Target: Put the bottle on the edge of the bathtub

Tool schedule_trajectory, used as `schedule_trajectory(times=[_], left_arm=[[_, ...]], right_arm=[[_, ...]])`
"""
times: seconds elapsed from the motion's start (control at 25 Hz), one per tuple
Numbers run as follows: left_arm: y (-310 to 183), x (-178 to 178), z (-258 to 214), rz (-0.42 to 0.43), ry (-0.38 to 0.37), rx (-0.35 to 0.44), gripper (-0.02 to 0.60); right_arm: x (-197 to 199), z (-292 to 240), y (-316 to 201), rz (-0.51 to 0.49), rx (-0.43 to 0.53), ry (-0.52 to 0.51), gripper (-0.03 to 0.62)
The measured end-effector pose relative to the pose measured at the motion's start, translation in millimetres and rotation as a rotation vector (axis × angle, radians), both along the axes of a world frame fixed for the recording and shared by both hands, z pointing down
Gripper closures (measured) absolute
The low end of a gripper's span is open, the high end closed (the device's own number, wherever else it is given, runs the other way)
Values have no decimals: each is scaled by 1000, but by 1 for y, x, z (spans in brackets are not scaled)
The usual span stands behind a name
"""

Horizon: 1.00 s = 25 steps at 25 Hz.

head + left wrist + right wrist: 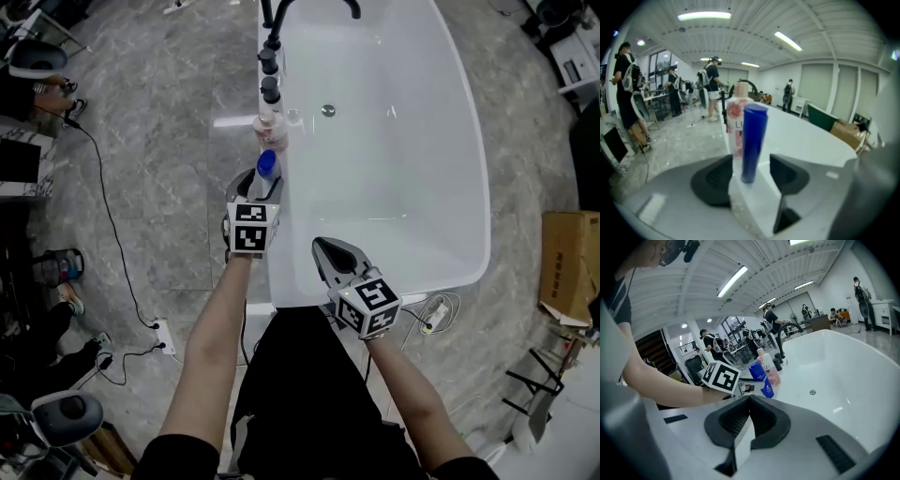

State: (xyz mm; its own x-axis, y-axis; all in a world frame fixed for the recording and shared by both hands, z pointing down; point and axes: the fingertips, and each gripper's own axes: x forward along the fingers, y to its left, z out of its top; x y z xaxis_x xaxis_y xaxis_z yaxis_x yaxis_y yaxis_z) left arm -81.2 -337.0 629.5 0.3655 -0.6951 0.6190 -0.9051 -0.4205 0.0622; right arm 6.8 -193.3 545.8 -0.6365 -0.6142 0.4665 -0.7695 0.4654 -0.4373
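Observation:
A blue bottle (267, 169) stands upright on the left rim of the white bathtub (472, 141). My left gripper (258, 184) is around it, and in the left gripper view the blue bottle (753, 140) rises between the left gripper (751, 174) jaws with a gap on each side, so the jaws are open. A pink-labelled bottle (737, 117) stands just behind it. My right gripper (330, 251) hovers over the tub's near end, shut and empty. From the right gripper view the blue bottle (761, 377) shows beyond the right gripper (749, 416).
Along the rim past the pink bottle (270, 127) stand black tap fittings (270, 61). A drain (327, 111) sits in the tub floor. A cardboard box (570, 267) lies on the floor at right, a power strip with cable (164, 336) at left. People stand far off.

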Motion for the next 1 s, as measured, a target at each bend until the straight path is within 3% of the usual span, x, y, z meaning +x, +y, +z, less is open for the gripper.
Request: schedule_trajectory(times=[0.44,1.0], left_arm=[[47,-27,-30,-84,53,-1,443],[130,-56,-84,-108,87,54,541]], right_arm=[[-2,-18,17,5,54,13,591],[-16,-47,48,1,137,24,591]])
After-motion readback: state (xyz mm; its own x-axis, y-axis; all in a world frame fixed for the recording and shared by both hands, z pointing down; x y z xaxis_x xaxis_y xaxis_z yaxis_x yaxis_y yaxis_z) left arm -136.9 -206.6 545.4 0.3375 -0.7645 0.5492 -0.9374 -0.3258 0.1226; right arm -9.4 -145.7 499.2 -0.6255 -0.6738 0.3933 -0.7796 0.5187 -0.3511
